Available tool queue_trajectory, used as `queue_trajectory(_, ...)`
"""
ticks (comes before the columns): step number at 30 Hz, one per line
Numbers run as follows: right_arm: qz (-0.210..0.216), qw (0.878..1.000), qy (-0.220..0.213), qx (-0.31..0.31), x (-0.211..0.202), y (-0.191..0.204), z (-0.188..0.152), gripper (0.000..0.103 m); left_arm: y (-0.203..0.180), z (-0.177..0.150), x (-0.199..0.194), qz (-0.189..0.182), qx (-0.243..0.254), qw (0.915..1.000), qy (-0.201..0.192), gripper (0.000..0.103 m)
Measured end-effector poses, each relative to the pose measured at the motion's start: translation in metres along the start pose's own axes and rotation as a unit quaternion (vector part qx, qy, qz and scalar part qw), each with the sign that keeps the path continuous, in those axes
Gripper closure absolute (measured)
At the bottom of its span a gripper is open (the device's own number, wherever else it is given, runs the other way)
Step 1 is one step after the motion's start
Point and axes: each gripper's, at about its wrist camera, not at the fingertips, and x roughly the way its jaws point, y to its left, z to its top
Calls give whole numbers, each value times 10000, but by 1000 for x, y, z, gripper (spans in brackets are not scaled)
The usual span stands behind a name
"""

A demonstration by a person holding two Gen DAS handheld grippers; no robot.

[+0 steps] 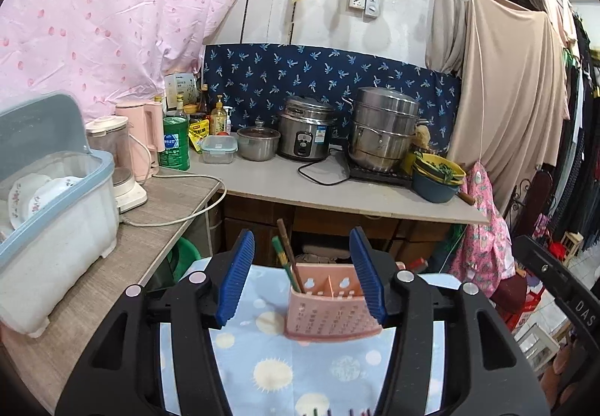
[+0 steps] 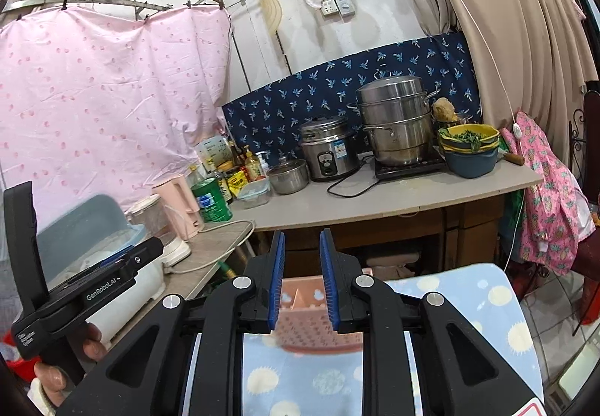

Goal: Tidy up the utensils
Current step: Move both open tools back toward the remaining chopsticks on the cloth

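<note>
Both claws off the pink holder [image 1: 330, 307]!
My left gripper [image 1: 302, 275] spread wide, right gripper [image 2: 302, 283] narrowly parted, both empty; chopsticks [image 1: 287, 253] stand inside, lower centre.

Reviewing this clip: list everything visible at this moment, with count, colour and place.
Pink perforated plastic utensil holder: one, on the blue spotted cloth.
Chopsticks: two, brown and green, in the holder's left compartment.
Steel stacked steamer pot: one, counter right.
Steel rice cooker: one, counter middle.
Small lidded steel pot: one, beside the cooker.
Green bottle: one, counter left.
Pink kettle: one, left table.
White dish box with blue rim: one, near left.
Left gripper: black with blue pads, open.
Right gripper: same, narrowly open, empty.
</note>
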Motion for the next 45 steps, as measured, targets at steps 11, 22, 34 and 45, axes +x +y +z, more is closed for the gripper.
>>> queue_trajectory(11,-119,9991,352,-206,-83,4,-73,83,14,-71,-66,-148,183,9989,416,51)
queue_trajectory(22,-551,9926,1077,-114,-126,-7,-172,83,20,-163,-93,-97,464,9925,1129,51)
queue_trajectory(34,-674,9806,1835,-120,-132,-5,-259,83,23,-258,-91,-185,301,9775,2079,51)
queue_trajectory(45,-684,9720,2245,-127,-113,2,-299,83,11,-295,-92,-272,395,9692,2415,51)
